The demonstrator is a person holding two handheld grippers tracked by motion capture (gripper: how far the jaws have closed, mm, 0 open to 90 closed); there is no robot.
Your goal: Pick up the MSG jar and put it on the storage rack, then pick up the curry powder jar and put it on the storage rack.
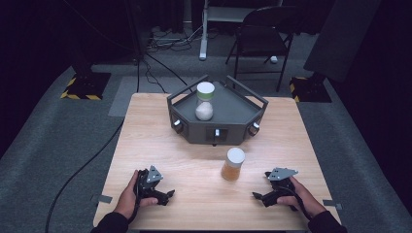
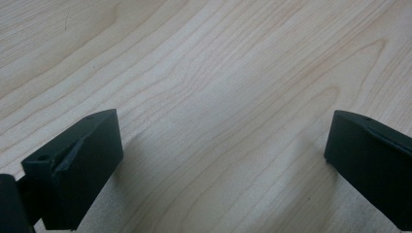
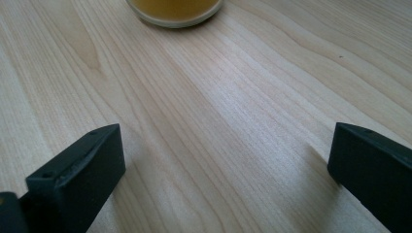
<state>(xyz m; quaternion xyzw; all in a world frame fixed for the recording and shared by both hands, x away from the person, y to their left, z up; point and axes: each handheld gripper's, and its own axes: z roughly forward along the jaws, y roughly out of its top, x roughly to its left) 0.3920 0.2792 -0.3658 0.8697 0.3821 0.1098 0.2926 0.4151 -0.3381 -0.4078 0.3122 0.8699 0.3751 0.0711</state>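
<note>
A jar of amber stuff with a white lid [image 1: 233, 164] stands on the wooden table [image 1: 160, 160] in front of a dark grey tray [image 1: 243, 114]. Its base [image 3: 175, 10] lies just ahead of my right gripper [image 3: 226, 155], whose jaws stand wide apart with bare wood between them. A second jar with a pale green lid and white contents [image 1: 205, 101] stands in the tray at its left. My left gripper [image 1: 167, 195] rests low at the table's front left; in the left gripper view it [image 2: 223, 145] is open over bare wood. My right gripper [image 1: 256, 196] rests at the front right.
The tray has raised rails and knobs on its front faces. Behind the table stand a folding chair [image 1: 262, 34], a stand leg and cables on grey carpet. A cable [image 1: 82, 170] trails off the table's left side.
</note>
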